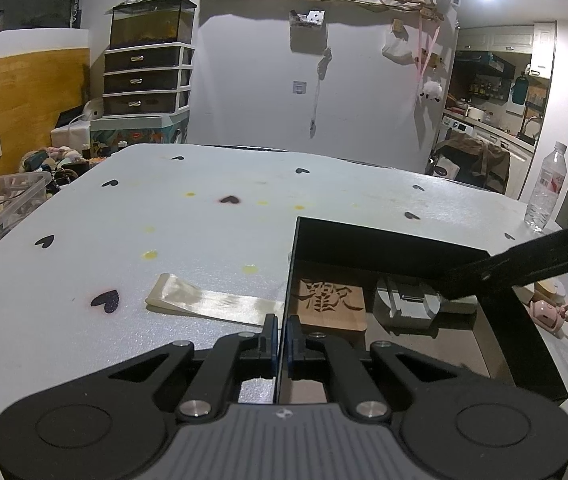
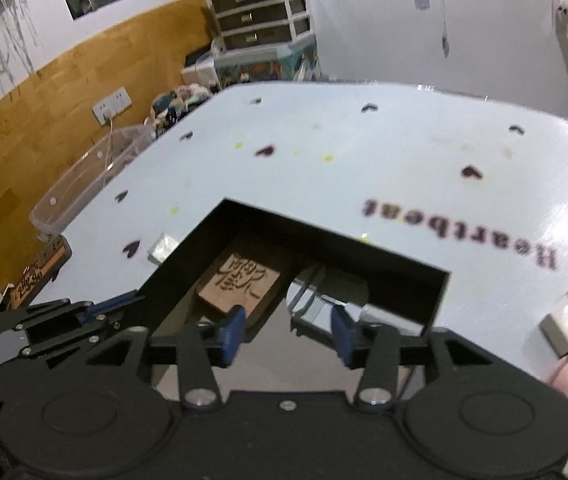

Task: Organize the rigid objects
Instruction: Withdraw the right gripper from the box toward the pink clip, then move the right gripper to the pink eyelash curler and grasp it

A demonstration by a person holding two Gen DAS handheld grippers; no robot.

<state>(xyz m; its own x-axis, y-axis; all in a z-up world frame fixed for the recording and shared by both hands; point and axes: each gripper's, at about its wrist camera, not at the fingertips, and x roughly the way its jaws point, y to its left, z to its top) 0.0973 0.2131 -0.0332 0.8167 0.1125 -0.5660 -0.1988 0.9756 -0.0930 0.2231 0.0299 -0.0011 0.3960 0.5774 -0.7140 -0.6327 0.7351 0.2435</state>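
Left hand-held gripper [image 1: 281, 336] points down over the counter [image 1: 204, 220], jaws clamped on the left wall of the black box [image 1: 388, 240]. Right hand-held gripper [image 2: 287, 334] hovers tilted above the box, jaws apart and empty. Inside lie a wooden block [image 2: 240, 280] carved with Chinese characters and a grey part [image 1: 408, 304]; the counter reads "Heartbeat" [image 2: 460, 232].

We see a pale blue-white table cover [image 1: 204, 216] dotted with black hearts and small yellow spots, and in the right wrist view it carries dark "Heartbeat" lettering at 3 o'clock. The box [image 1: 384, 240] at 4 o'clock is black, and inside it lie a tan wooden block [image 1: 334, 300] cut with dark characters and a grey piece [image 1: 408, 306]. Our grippers' pads [image 2: 233, 330] are blue on black frames.
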